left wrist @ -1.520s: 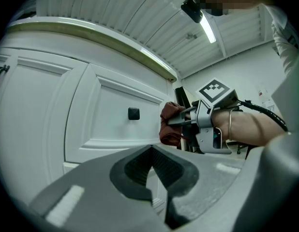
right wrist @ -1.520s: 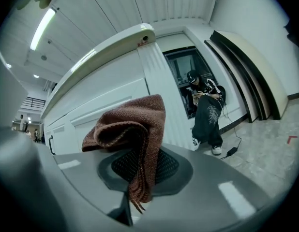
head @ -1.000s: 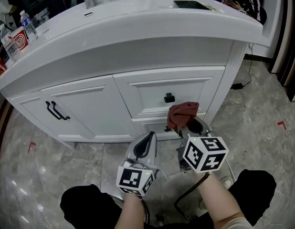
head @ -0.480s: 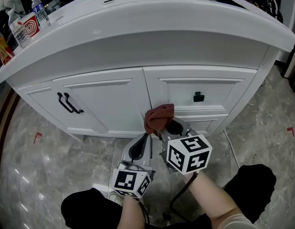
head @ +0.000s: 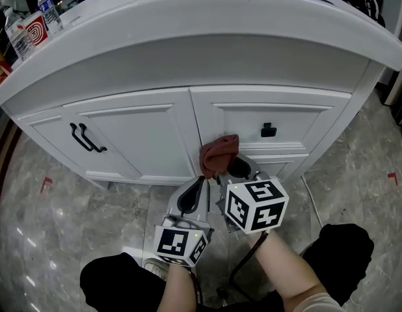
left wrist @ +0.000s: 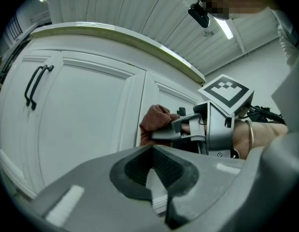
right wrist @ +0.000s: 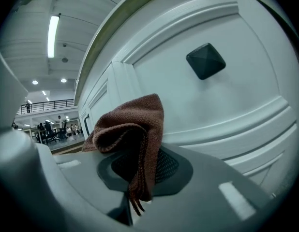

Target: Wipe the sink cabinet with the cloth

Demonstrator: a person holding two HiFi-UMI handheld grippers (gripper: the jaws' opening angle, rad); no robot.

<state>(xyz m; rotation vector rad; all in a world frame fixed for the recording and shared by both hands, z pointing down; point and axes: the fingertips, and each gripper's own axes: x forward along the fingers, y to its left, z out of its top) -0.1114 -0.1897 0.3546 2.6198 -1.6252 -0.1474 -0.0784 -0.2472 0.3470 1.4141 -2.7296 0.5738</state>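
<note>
The white sink cabinet (head: 142,135) stood on a grey marbled floor (head: 51,239) with red tape marks. Bottles (head: 47,10) stood at the left end of its curved countertop (head: 207,25). Your right gripper (head: 235,169) was clamped on the reddish-brown cloth (head: 218,153). The cloth lay against the upright strip between the door with the black handles (head: 84,138) and the drawers, left of and below the black knob (head: 268,131). Your left gripper (head: 200,186) hung just beside the right one, jaws together on nothing. A second before, the cloth sat right under the knob. By half a second before, you had carried it left, to about where it was now.
</note>
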